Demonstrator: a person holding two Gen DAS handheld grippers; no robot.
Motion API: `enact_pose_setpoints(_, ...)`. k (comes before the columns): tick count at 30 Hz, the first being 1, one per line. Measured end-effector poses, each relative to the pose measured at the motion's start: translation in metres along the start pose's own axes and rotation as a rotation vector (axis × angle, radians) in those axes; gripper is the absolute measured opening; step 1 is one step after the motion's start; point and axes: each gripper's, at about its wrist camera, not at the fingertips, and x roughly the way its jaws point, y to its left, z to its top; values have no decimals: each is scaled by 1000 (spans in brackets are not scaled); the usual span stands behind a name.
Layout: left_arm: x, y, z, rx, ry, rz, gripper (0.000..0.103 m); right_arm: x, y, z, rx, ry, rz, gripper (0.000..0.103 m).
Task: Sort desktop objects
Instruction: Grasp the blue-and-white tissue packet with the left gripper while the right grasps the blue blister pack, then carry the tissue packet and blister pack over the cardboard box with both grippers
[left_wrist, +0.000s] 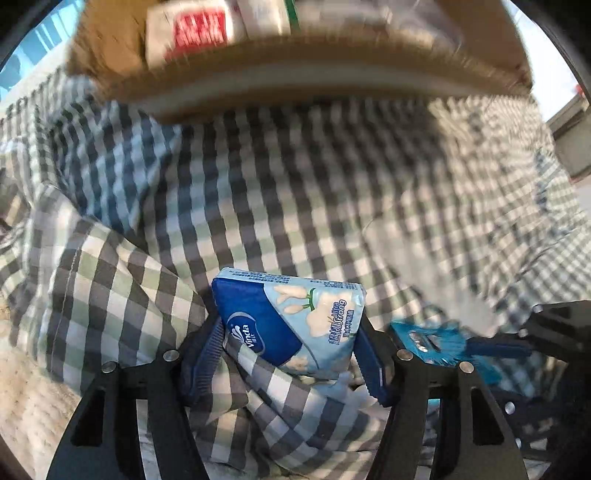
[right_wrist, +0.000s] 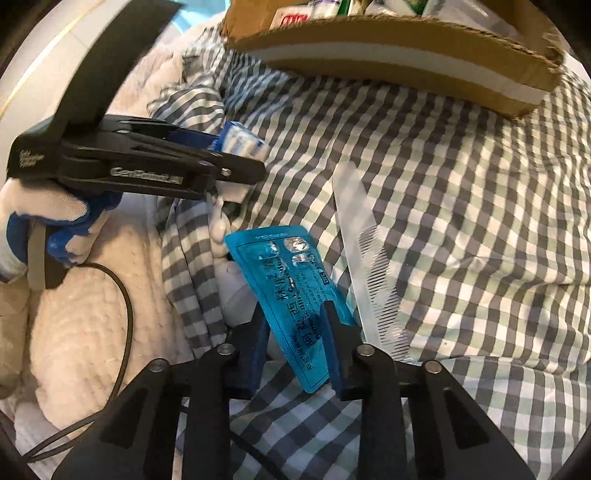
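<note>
Left wrist view: the left tongs point down at a tissue pack, blue and pale with "Vinda" printed on it, at lower centre of the frame. The pack lies tilted on a rumpled checked cloth with both blue fingers pressed against its ends, so the tongs are grasping it. At lower right the right tongs come in from the edge of the frame, clamped on a teal blister pack. Across the top, blurred, runs a cardboard box with a red-and-white packet inside it.

Right wrist view: the right tongs at lower centre are clenched on the teal blister pack; it stands tilted between the blue pads, its far end with foil blisters reaching toward mid-frame. Just right of it a clear plastic comb lies flat on the checked cloth. At upper left a gloved hand carries the left tongs, seen side-on with the tissue pack gripped at their tip. A black cable loops over a white fluffy blanket at lower left. The cardboard box sits along the top, with several packets inside, too small to tell apart.
</note>
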Motion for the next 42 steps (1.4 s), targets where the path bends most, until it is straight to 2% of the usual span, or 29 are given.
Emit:
enact_pose_setpoints(3, -21, -2, -6, 5, -62, -1, 66, -11, -3, -3, 30, -35, 11, 20)
enact_pose_setpoints(7, -54, -2, -14, -11, -139, -16, 66, -27, -12, 4, 93, -77, 78, 12)
enact_pose_setpoints(11, -85, 5, -19, -30, -216, -27, 66, -42, -17, 3, 135, -117, 101, 9)
enact_pose_setpoints(19, -119, 14, -18, -59, -322, -54, 66, -85, -28, -3, 222, -228, 183, 7)
enact_pose_setpoints(27, -154, 12, -21, -88, -424, -86, 63, -135, -25, 8, 217, -349, 229, 7)
enact_pose_setpoints(30, -165, 14, -23, -101, -451, -55, 63, -157, -20, 14, 198, -397, 242, 8)
enact_pose_setpoints(35, -194, 27, -38, -156, -507, -45, 63, -185, -13, 27, 167, -467, 264, 8)
enact_pose_setpoints(38, -215, 34, -51, -193, -574, -33, 62, -195, -8, 38, 145, -501, 268, 8)
enact_pose_setpoints(40, -232, 36, -55, -190, -629, 3, 62, -204, -6, 44, 131, -527, 265, 8)
enact_pose_setpoints(42, -245, 39, -56, -184, -665, 6, 62, -213, -4, 50, 118, -550, 266, 8)
